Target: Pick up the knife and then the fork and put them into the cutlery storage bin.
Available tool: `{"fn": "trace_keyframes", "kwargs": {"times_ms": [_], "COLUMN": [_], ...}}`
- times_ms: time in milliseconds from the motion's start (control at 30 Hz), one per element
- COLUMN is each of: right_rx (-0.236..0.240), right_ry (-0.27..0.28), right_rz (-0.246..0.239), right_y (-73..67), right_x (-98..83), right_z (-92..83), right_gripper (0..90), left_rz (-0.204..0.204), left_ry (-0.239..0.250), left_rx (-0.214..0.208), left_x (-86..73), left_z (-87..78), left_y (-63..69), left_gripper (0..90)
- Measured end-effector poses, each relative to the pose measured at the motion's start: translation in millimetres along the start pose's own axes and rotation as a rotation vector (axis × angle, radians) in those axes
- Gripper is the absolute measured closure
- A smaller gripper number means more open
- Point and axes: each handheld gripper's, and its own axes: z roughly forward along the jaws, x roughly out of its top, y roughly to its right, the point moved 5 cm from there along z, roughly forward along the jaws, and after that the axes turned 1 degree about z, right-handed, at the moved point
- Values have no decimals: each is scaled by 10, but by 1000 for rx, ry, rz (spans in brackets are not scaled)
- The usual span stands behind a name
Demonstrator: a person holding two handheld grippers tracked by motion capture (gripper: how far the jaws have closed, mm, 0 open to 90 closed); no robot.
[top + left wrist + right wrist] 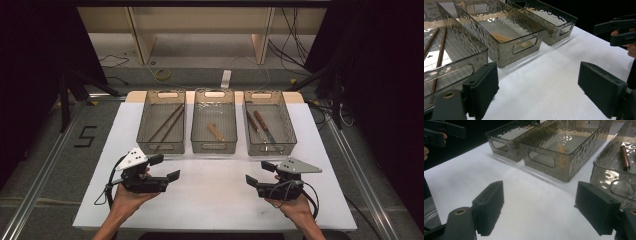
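Three smoky clear bins stand in a row on the white table (215, 200). The left bin (161, 148) holds two brown chopsticks (167, 123), the middle bin (214, 147) a short wooden piece (215, 131), and the right bin (270, 149) a brown-handled knife (263, 126) beside another utensil. My left gripper (165, 167) is held low over the table in front of the left bin, open and empty. My right gripper (260, 173) faces it from in front of the right bin, also open and empty. In their own views, the left gripper (541, 90) and the right gripper (544, 210) have only bare table between the jaws.
Bare white tabletop lies between the two grippers and the bins' near walls (524, 46). Dark curtains flank the table. Beyond its far edge, cables (295, 35) and a yellow tape roll (162, 75) lie on the floor. A metal rail (360, 170) runs along the right side.
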Motion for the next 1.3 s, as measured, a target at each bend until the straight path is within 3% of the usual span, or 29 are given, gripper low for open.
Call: {"fn": "trace_keyframes", "kwargs": {"times_ms": [533, 1300], "right_rx": [-10, -20], "right_ry": [-24, -18], "right_rz": [14, 7], "right_y": [-11, 4], "right_x": [-128, -112], "right_z": [-57, -60], "right_gripper": [231, 232], "left_rz": [-11, -9], "left_ry": [0, 0], "left_rx": [-19, -16], "left_x": [-4, -1], "left_z": [3, 5], "left_y": [6, 5], "left_gripper": [161, 161]}}
